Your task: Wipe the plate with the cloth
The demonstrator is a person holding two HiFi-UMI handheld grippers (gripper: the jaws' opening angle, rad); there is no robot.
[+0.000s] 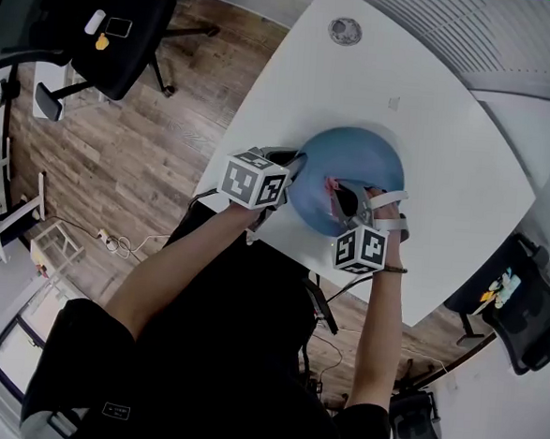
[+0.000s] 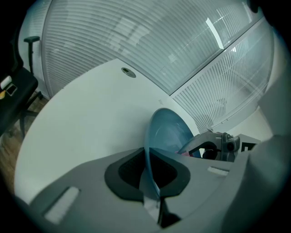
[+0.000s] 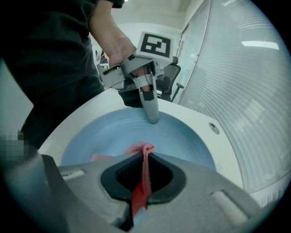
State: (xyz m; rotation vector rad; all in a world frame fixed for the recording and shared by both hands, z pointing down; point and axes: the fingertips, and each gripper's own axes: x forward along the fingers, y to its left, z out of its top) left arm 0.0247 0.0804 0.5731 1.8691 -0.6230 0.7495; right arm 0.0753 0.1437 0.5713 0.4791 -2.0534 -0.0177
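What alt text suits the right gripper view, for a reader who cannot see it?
The right tongs pinch a red cloth on a blue plate. Opposite, the left tongs grip the plate's far rim on a white table.

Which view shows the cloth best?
Right gripper view: the pink cloth is pinched in the right claw, over the blue plate. Head view shows only a small pink patch; left gripper view, barely a sliver.

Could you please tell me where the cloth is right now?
In the right gripper view the pink cloth is pinched in the right claw, its free end against the near side of the blue plate, across from the left claw gripping the far rim.
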